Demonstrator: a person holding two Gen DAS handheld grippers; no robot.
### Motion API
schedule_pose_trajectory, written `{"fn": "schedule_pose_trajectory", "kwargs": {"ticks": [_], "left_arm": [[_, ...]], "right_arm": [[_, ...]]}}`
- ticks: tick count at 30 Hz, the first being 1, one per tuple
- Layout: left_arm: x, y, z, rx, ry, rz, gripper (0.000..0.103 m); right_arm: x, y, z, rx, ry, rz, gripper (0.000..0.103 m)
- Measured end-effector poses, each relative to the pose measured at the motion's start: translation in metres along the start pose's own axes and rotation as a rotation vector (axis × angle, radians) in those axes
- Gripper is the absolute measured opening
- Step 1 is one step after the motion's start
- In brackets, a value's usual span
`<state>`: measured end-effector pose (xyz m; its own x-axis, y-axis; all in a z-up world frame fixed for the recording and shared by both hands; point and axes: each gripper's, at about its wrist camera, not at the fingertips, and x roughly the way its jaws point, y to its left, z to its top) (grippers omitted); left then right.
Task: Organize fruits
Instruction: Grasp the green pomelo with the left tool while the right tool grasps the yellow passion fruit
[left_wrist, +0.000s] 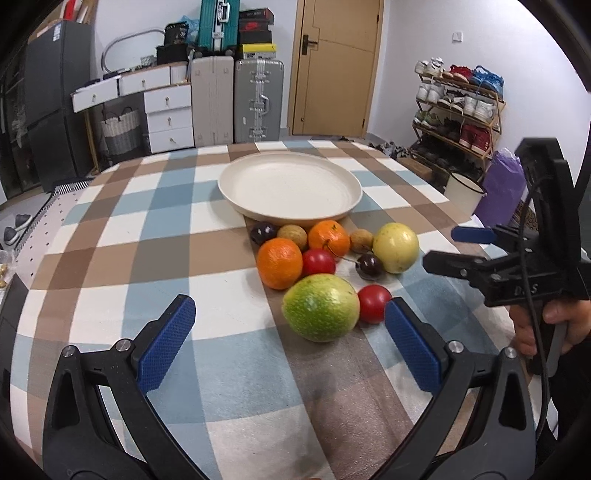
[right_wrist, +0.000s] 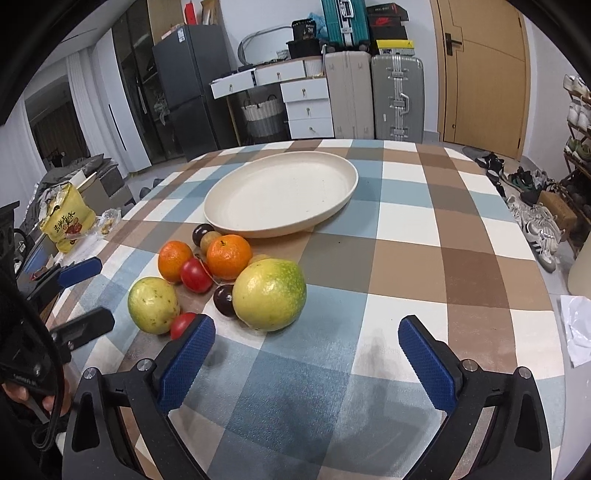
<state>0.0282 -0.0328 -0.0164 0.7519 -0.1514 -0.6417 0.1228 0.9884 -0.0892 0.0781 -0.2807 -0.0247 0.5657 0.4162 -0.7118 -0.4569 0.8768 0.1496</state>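
A: Starting with the green-yellow fruit (left_wrist: 320, 307) looks sensible. It lies nearest the left hand-held gripper (left_wrist: 290, 345), whose jaws stand wide apart and hold nothing.

B: Agreed. The right hand-held gripper (right_wrist: 306, 356) is spread wide and empty too, hovering over bare bench (right_wrist: 406, 258) to the right of the heap. All the fruit sits on the cloth in one cluster, just near of the cream plate (left_wrist: 258, 206), which has nothing in it.

A: So bring the left one forward until the blue pads (left_wrist: 168, 341) straddle the fruit at its widest, then close gently. It is round and will probably roll.

B: Mind the small red fruit (left_wrist: 373, 303) touching its right side. A pad could nudge it away. Come in slightly from the left.

A: Then lift clear over the oranges (left_wrist: 279, 263) and set it down at the far side of the plate, leaving room.
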Motion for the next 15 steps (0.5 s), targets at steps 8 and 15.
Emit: {"fn": "schedule_pose_trajectory", "kwargs": {"ticks": [8,15], "left_arm": [[0.023,-0.001,0.002,-0.032,0.072,-0.059,0.097],[0.045,0.004,0.002,-0.078,0.149,-0.105,0.076]], "right_arm": [[0.018,-0.001,0.012,-0.008,0.044,0.037,0.091],[0.031,0.004,0.020,-0.002,0.070,0.086,0.085]]}}
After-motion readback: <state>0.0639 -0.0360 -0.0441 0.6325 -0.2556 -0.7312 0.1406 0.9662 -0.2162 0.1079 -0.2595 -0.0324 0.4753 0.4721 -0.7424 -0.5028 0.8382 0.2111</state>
